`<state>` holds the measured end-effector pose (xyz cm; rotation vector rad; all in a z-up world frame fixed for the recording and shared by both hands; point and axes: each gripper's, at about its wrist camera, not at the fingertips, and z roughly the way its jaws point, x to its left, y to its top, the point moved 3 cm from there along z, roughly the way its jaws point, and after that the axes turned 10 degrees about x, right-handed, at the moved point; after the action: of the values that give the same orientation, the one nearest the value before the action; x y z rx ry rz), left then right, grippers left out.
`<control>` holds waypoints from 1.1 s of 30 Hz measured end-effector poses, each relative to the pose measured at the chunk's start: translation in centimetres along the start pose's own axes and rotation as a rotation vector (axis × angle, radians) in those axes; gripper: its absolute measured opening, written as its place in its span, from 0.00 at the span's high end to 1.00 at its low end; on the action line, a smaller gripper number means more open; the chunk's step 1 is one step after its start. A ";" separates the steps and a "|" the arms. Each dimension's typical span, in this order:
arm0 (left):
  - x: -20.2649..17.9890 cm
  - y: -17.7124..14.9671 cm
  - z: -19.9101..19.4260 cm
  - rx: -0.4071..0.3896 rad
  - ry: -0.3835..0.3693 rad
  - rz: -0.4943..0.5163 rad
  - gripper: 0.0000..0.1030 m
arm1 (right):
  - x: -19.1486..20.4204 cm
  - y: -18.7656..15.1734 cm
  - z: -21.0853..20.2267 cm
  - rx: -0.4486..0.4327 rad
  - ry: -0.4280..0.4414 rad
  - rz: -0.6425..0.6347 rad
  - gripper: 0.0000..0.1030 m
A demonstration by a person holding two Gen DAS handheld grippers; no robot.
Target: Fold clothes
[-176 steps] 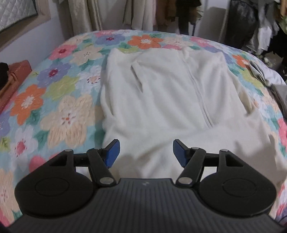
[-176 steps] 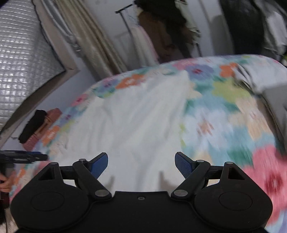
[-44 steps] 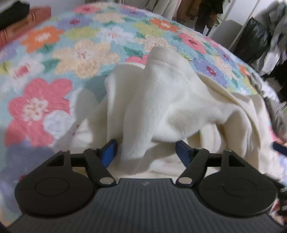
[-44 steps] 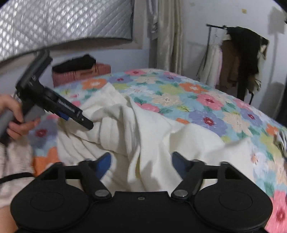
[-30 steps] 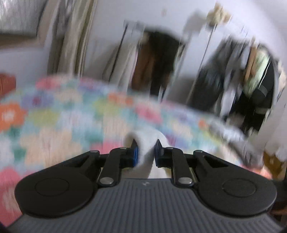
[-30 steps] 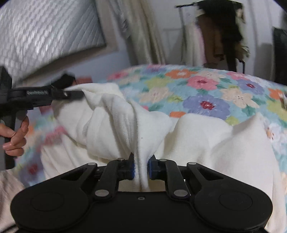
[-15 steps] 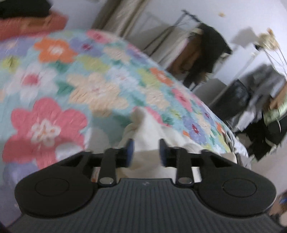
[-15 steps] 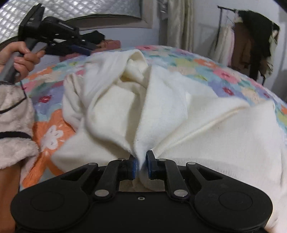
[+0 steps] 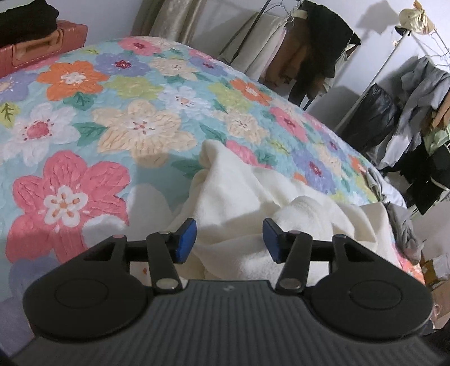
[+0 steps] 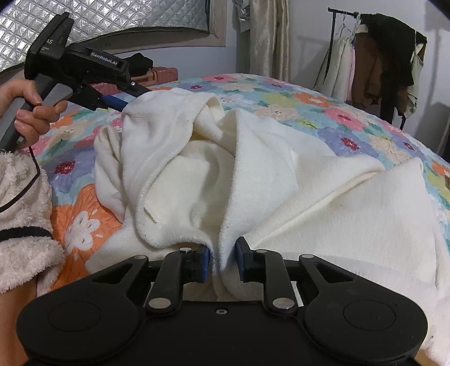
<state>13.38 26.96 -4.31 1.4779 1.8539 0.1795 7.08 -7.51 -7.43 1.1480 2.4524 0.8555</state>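
A cream fleece garment point(image 10: 323, 202) lies bunched on the floral bedspread point(image 9: 112, 118). In the left wrist view the garment point(image 9: 233, 197) sits heaped just beyond my left gripper point(image 9: 229, 239), which is open and holds nothing. My right gripper point(image 10: 222, 264) has its jaws a narrow gap apart with a fold of the garment's edge hanging between them. The left gripper point(image 10: 115, 102) also shows in the right wrist view, at the garment's far left corner.
A pink-brown suitcase point(image 9: 39, 48) stands beyond the bed at the left. Clothes racks with hanging garments point(image 9: 323, 50) stand behind the bed. Grey clothes point(image 9: 405, 225) lie at the bed's right edge. A quilted silver panel point(image 10: 112, 17) covers the wall.
My left gripper has opened wide and let go of the garment. My right gripper's jaws have parted slightly around the fold. The garment has sunk lower onto the bed.
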 end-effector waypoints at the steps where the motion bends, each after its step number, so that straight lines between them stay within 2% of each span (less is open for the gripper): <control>1: 0.1 0.0 -0.1 0.001 0.001 -0.004 0.48 | 0.0 0.0 0.0 -0.001 0.001 0.004 0.76; 6: -0.1 -0.3 -0.3 0.007 0.017 -0.009 0.48 | 0.0 -0.1 -0.3 0.013 0.014 0.006 0.74; 10: -1.7 -0.4 -1.7 -0.014 0.039 -0.046 0.48 | 0.0 -0.3 -0.6 0.074 0.049 0.015 0.71; 12: -3.2 -0.6 -2.5 -0.030 0.037 -0.038 0.40 | -0.3 -0.8 -0.8 0.090 0.067 0.047 0.71; 20: -7.6 -2.0 -1.5 0.013 0.190 0.111 0.39 | -1.0 -1.7 -1.2 0.069 0.098 0.108 0.71; 28: -8.3 -2.8 -0.5 0.046 0.233 0.148 0.36 | -0.5 -1.1 -2.1 0.059 0.109 0.110 0.66; 33: -7.6 -2.7 0.1 0.046 0.254 0.129 0.35 | -0.3 1.2 -3.6 -0.017 0.123 0.103 0.62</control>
<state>11.74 19.32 -2.33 1.6721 1.9713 0.4050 6.21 -8.50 -3.84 1.2598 2.4962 1.0029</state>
